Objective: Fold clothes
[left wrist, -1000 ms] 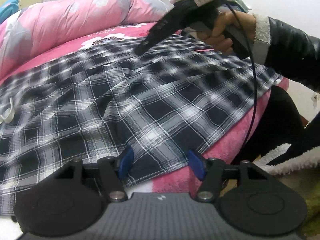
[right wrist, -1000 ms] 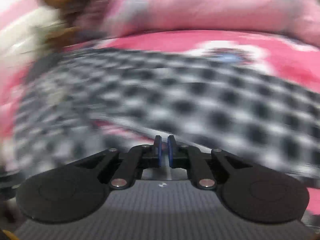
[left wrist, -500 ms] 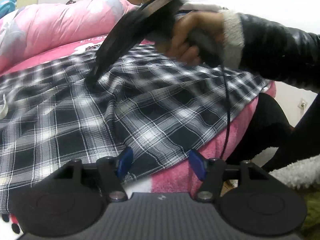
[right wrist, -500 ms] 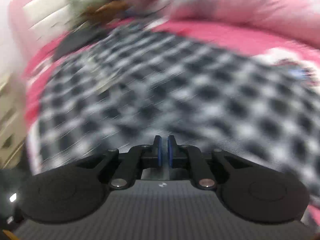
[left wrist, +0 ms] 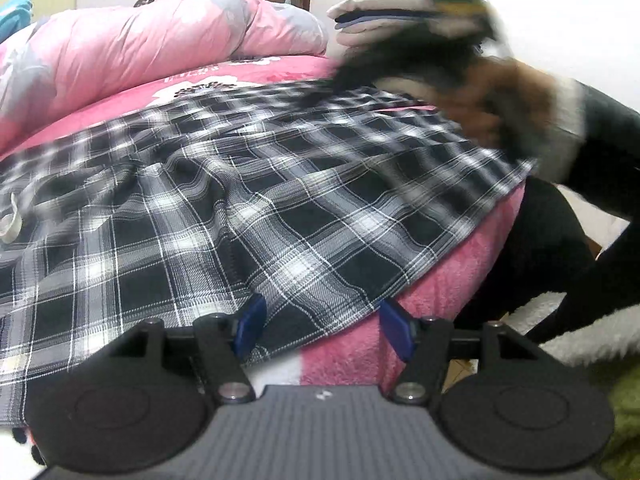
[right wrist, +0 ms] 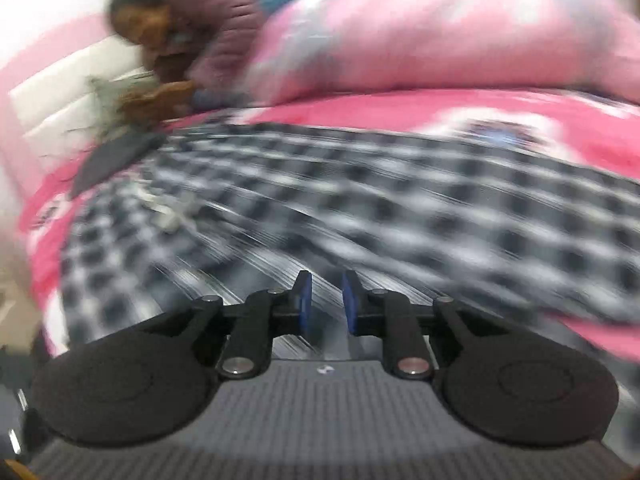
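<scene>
Black-and-white checked garment point(left wrist: 248, 200) spread flat across the pink bed cover point(left wrist: 452, 280), creased in long folds near the middle, near hem running along the bed's front edge and hanging slightly over it. Left gripper point(left wrist: 322, 330) low at that front edge, blue-padded fingers point(left wrist: 250, 322) wide apart, left pad over the hem, right pad in front of bare pink cover, nothing between them. Farther back on the right, blurred by motion, a hand point(left wrist: 492, 108) in a dark sleeve with a white fleecy cuff point(left wrist: 564, 120), wrapped around the other gripper's handle above the far right part of the cloth. From its own camera, right gripper point(right wrist: 327, 304) close above the checked cloth point(right wrist: 360, 208), blue pads point(right wrist: 304, 304) parted by a narrow gap, only streaked fabric visible through it; contact with the cloth impossible to judge through the blur. Behind the garment, a puffy pink quilt point(left wrist: 140, 52) bunched along the back of the bed, and a small stack of folded things point(left wrist: 384, 16) at the far right corner. At the far left of the right-hand view, blurred brown and purple shapes beside a white headboard point(right wrist: 60, 92), too smeared to identify. Floral print point(left wrist: 200, 86) on the pink cover just beyond the garment's far edge.
</scene>
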Demonstrator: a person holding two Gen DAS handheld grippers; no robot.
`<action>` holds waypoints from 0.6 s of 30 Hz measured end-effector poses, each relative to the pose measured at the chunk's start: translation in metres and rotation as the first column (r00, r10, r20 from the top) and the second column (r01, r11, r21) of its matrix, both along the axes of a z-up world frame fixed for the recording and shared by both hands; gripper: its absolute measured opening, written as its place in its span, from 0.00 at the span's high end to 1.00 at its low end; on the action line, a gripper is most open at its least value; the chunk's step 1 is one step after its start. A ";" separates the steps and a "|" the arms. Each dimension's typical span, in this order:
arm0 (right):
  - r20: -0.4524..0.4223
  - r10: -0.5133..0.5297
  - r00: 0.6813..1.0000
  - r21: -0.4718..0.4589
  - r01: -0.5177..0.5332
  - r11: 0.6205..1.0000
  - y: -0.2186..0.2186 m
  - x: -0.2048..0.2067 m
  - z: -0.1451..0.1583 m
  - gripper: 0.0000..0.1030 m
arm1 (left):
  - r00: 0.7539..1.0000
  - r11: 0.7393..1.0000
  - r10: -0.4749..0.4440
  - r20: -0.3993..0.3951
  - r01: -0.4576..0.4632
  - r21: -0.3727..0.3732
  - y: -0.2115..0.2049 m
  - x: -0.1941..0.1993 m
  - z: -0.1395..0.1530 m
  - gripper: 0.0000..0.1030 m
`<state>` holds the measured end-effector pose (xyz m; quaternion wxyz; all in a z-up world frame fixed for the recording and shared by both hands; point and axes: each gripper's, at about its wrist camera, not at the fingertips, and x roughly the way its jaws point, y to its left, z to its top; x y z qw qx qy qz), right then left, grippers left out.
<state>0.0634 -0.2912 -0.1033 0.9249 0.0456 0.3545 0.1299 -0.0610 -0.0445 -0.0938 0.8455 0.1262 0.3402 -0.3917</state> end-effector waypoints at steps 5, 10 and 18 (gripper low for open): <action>-0.012 -0.243 0.970 -0.048 0.243 0.969 -0.107 -0.030 -0.020 0.85 | 0.999 0.999 0.034 0.000 -0.034 0.036 -0.007 -0.001 0.001 0.38; -0.011 -0.472 0.881 -0.098 0.469 0.878 -0.213 -0.059 -0.041 0.99 | 0.998 0.993 0.049 0.030 -0.052 0.102 -0.017 -0.005 0.002 0.36; -0.019 -0.322 0.946 0.021 0.323 0.946 -0.200 -0.089 -0.009 0.91 | 0.998 0.988 0.048 0.035 -0.053 0.147 -0.024 -0.007 0.002 0.36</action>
